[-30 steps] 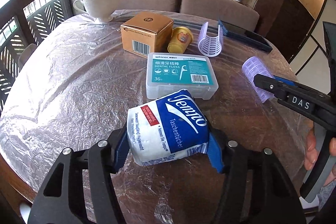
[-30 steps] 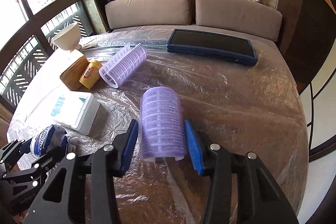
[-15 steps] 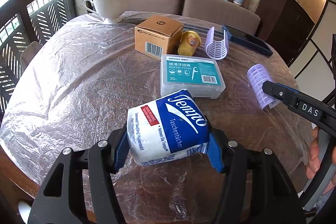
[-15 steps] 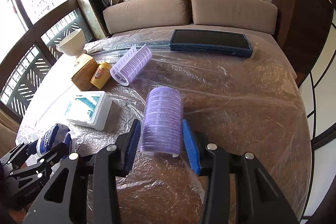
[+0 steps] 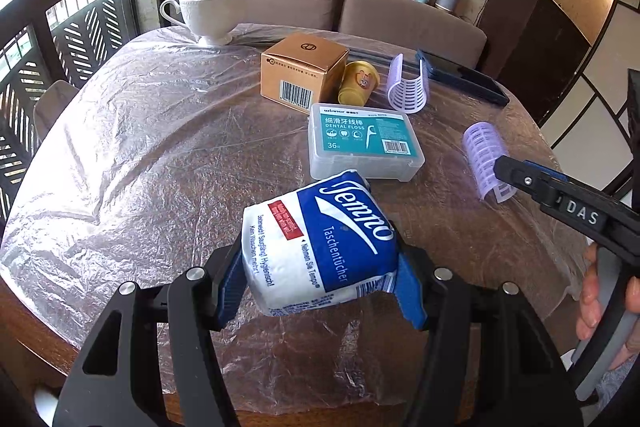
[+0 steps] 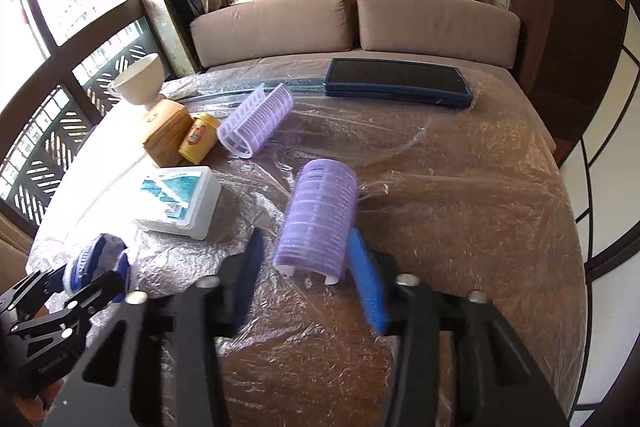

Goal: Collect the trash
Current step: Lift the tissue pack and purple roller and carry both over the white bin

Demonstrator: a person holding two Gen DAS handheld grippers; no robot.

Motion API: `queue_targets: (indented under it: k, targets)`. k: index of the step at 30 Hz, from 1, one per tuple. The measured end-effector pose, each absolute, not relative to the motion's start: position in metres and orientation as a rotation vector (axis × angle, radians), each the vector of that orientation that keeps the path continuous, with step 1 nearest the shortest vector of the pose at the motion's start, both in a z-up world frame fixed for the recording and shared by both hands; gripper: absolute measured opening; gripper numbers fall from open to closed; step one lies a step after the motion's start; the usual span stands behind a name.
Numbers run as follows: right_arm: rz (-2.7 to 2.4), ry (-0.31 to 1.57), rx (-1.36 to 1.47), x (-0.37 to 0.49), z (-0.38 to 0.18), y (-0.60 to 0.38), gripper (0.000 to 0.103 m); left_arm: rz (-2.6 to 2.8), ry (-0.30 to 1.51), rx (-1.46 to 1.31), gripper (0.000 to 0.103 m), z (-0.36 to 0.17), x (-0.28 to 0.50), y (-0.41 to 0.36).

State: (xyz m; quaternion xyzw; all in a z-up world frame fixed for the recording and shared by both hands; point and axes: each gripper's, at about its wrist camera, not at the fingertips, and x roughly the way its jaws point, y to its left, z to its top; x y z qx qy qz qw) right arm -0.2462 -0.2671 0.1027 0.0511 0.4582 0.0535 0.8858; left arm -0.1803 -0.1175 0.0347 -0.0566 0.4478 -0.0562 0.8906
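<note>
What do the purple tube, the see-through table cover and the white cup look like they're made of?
Purple tube: probably plastic with a fuzzy, ridged surface, like a hair roller. Table cover: thin clear plastic film, crinkled and glossy. White cup: likely glazed ceramic, smooth and opaque.

Both wrist fisheyes look steeply down, close over the plastic-covered table [image 5: 132, 131], facing the sofa [image 6: 352, 23]. Shared: dental floss box [image 5: 364, 141], sofa.
</note>
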Motion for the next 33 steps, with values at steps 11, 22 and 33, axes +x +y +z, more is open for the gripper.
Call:
queue_targets:
  k: [11,22,33]
  targets:
    - [0.062,0.976,0.042,-0.229,0.088,-0.256,0.042,-0.117,0.934,-0.122,0.063,0.034,-0.185,-0.108]
    - [0.083,0.926,0.114,-0.265,0.118,-0.261,0.042,-0.140,0.929,-0.129,0.063,0.037,-0.185,-0.105]
    - [0.107,0.937,0.130,-0.303,0.119,-0.245,0.042,-0.175,0.914,-0.115,0.063,0.044,-0.196,-0.102]
